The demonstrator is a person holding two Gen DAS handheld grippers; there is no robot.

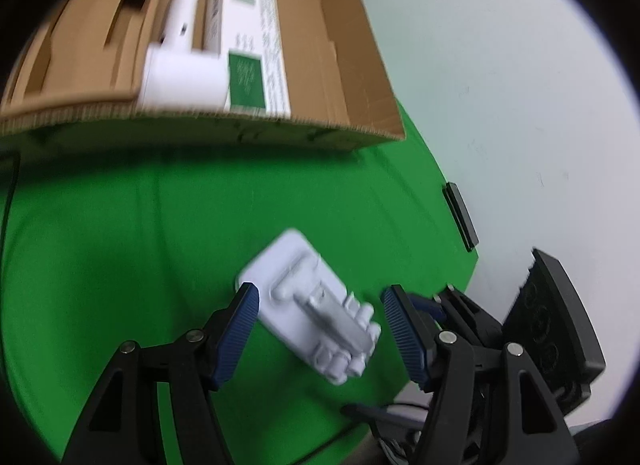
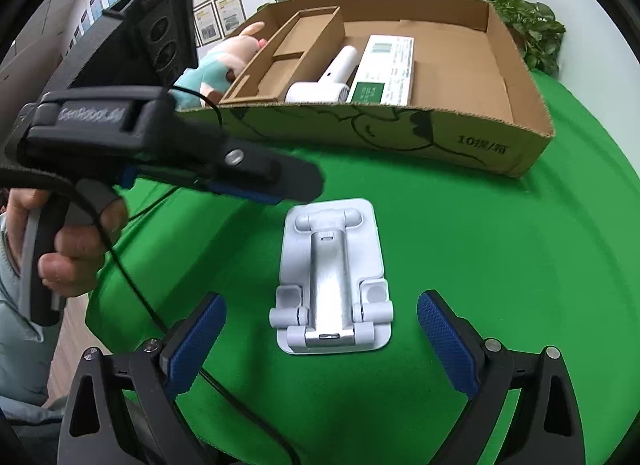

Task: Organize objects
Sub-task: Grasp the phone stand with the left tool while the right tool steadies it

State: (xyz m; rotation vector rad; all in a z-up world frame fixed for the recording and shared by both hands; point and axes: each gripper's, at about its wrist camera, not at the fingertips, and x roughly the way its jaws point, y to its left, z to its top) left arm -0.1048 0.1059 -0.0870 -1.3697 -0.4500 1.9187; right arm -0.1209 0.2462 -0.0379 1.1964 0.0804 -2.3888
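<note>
Both tongs open; folded stand (image 2: 333,277) mid-cloth (image 2: 500,265), box (image 2: 400,137) apart.

Cloth (image 2: 480,265): flat bright green. Stand (image 2: 332,277): pale grey-white, silver centre arm. Box (image 2: 400,137): brown cardboard, black line drawing and print on front wall. Carton (image 2: 384,69): white, green panel, fine print. Handheld device (image 2: 324,81): plain white. Plush (image 2: 216,65): pink, teal garment. Pads (image 2: 192,349): blue, ribbed; gripper frames black.

Both wrist views look down closely, sharing the white stand (image 1: 308,305) and cardboard box (image 2: 500,77).
</note>
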